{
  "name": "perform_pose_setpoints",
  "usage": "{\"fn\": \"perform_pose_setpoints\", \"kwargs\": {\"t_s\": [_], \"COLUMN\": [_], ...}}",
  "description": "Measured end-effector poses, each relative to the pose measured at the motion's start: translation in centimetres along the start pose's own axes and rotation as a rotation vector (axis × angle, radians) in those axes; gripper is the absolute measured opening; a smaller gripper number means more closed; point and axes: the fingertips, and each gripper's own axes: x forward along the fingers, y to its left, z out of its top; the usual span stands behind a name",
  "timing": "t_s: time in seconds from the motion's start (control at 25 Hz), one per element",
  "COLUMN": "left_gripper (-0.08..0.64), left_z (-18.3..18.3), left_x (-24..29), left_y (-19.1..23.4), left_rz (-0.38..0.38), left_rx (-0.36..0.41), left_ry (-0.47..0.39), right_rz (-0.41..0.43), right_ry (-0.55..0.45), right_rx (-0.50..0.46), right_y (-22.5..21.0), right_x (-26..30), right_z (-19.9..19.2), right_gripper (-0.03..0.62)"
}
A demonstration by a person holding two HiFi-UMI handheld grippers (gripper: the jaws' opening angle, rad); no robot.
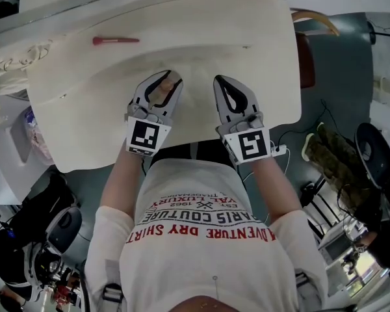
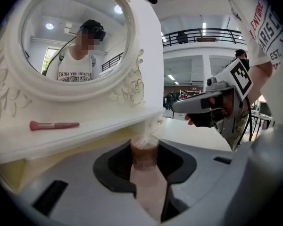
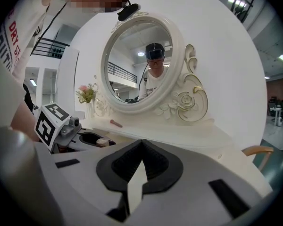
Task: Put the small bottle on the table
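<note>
The small bottle [image 1: 164, 91], brownish with a clear cap, stands upright between the jaws of my left gripper [image 1: 161, 83], which is shut on it just over the white dressing table [image 1: 84, 109]. In the left gripper view the bottle [image 2: 145, 153] fills the gap between the grey jaws, and the right gripper [image 2: 179, 107] hovers at the right. My right gripper [image 1: 226, 83] is beside the left over the tabletop, shut with nothing in it. The right gripper view shows its tips [image 3: 141, 145] meeting, with the left gripper [image 3: 92, 136] and the bottle's cap [image 3: 102, 142] at the left.
A pink brush [image 1: 116, 41] lies on the raised shelf at the back, under an ornate oval mirror [image 3: 141, 65]. A vase of flowers [image 3: 87, 95] stands at the shelf's left. A wooden chair [image 1: 307, 57] is right of the table. My own body is close to the front edge.
</note>
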Motion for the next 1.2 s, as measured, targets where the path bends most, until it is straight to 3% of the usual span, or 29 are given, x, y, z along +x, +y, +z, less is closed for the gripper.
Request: {"fn": "perform_pose_setpoints", "kwargs": {"t_s": [0.16, 0.48, 0.6, 0.76, 0.92, 1.08, 1.2], "left_gripper": [0.130, 0.131, 0.218, 0.235, 0.235, 0.204, 0.106], "left_z": [-0.1, -0.4, 0.2, 1.8, 3.4, 5.5, 7.7], "left_x": [-0.2, -0.1, -0.5, -2.2, -4.0, -6.9, -8.8], "left_y": [-0.2, -0.6, -0.8, -0.3, 0.1, 0.0, 0.8], "left_rz": [-0.006, -0.048, -0.064, -0.042, 0.004, 0.048, 0.099], "left_rx": [0.008, -0.009, -0.038, -0.061, -0.025, 0.000, 0.009], "left_ry": [-0.022, 0.012, 0.006, -0.018, -0.033, -0.059, -0.110], "right_rz": [-0.006, -0.017, -0.029, -0.025, 0.017, 0.025, 0.023], "right_ry": [0.012, -0.003, -0.015, -0.035, -0.053, -0.058, -0.067], "right_rx": [-0.003, -0.007, -0.008, -0.009, -0.046, -0.066, -0.089], "right_y": [0.2, 1.2, 1.4, 2.4, 3.3, 4.3, 4.6], "right_x": [-0.2, -0.6, -1.0, -1.6, -2.3, -3.2, -3.0], "right_z": [-0.2, 0.8, 1.5, 2.7, 3.9, 5.2, 6.5], "right_gripper": [-0.002, -0.002, -0.002, -0.002, -0.002, -0.002, -0.002]}}
